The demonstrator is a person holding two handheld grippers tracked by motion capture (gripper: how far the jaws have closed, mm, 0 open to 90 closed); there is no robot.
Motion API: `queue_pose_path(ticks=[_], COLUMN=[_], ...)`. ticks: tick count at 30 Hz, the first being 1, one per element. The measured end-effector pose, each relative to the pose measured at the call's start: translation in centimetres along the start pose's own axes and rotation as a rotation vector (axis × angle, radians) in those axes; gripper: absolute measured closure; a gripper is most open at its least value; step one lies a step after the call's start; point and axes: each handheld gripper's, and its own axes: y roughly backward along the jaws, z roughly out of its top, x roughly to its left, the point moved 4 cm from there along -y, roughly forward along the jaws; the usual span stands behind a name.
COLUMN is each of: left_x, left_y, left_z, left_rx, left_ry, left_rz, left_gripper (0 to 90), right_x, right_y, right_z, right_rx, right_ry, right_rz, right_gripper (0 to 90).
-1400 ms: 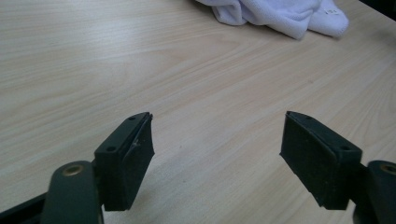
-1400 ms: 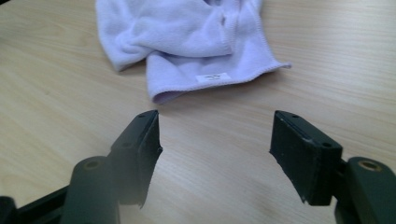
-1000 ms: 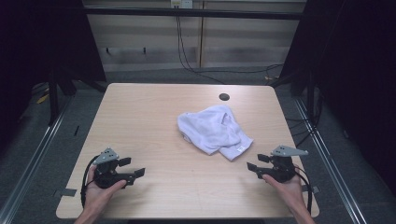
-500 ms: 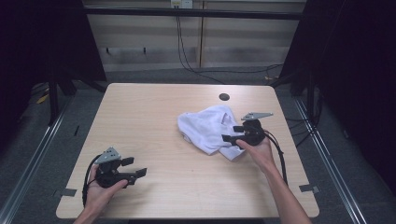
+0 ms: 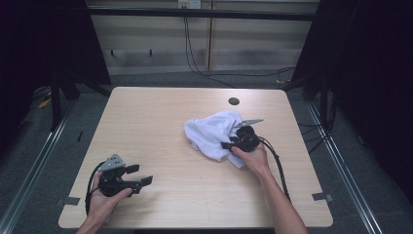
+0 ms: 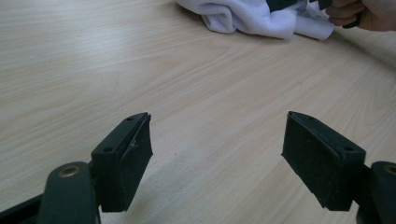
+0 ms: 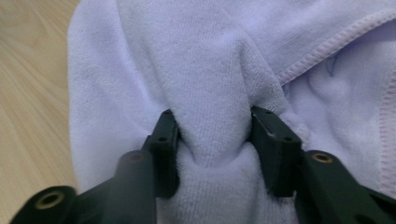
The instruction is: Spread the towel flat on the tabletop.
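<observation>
A crumpled white towel (image 5: pixel 209 132) lies right of the middle of the wooden table (image 5: pixel 156 117). My right gripper (image 5: pixel 229 140) is pushed into the towel's right side. Its jaws have just been closing, and in the right gripper view (image 7: pixel 215 116) they pinch a thick fold of the towel (image 7: pixel 187 56) between the pads. My left gripper (image 5: pixel 140 174) rests low at the table's front left, held in a hand, its jaws wide apart. In the left gripper view (image 6: pixel 217 154) there is bare wood between them, and the towel (image 6: pixel 252 16) and the right hand (image 6: pixel 369 14) lie far off.
A small dark round hole (image 5: pixel 234 101) sits in the tabletop behind the towel. Dark frame posts and cables stand beyond the far edge. A black cable (image 5: pixel 277 165) trails from the right gripper along the forearm.
The right hand has moved from the table's front right corner up and leftwards to the towel, and its jaws now grip a fold of it. The left hand has stayed put.
</observation>
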Motion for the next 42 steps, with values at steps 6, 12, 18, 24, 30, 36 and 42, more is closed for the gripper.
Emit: queue_pose_path(ticks=[6, 12, 18, 24, 30, 36, 42], left_x=[-0.3, -0.5, -1.5, -2.1, -3.1, -3.5, -3.0], left_y=[0.3, 0.0, 0.0, -0.7, -2.9, -5.9, -6.4], left_z=[0.3, 0.6, 1.9, 3.4, 5.2, 5.6, 5.9], left_rx=[-0.017, -0.006, -0.021, -0.020, -0.004, 0.078, 0.120], left_ry=[-0.003, -0.015, -0.036, -0.044, -0.083, -0.113, -0.098], left_rz=[0.002, 0.004, -0.017, -0.025, -0.051, -0.065, -0.081], left_gripper=[24.2, 24.4, 26.2, 30.3, 34.5, 39.6, 45.7], right_x=[2.0, 4.9, 7.4, 10.6, 13.2, 14.1, 10.2], right_y=[0.2, 0.5, 1.1, 1.5, 1.5, 2.8, 5.8], right_z=[-0.9, -2.0, -3.1, -4.2, -4.8, -4.3, -2.1], right_rx=[-0.008, 0.001, 0.008, 0.033, 0.046, 0.035, -0.044], right_ry=[0.025, 0.088, 0.132, 0.211, 0.274, 0.278, 0.172], right_rz=[0.061, 0.119, 0.173, 0.289, 0.363, 0.389, 0.278], right_gripper=[62.7, 62.5, 62.1, 60.5, 58.5, 40.4, 52.4])
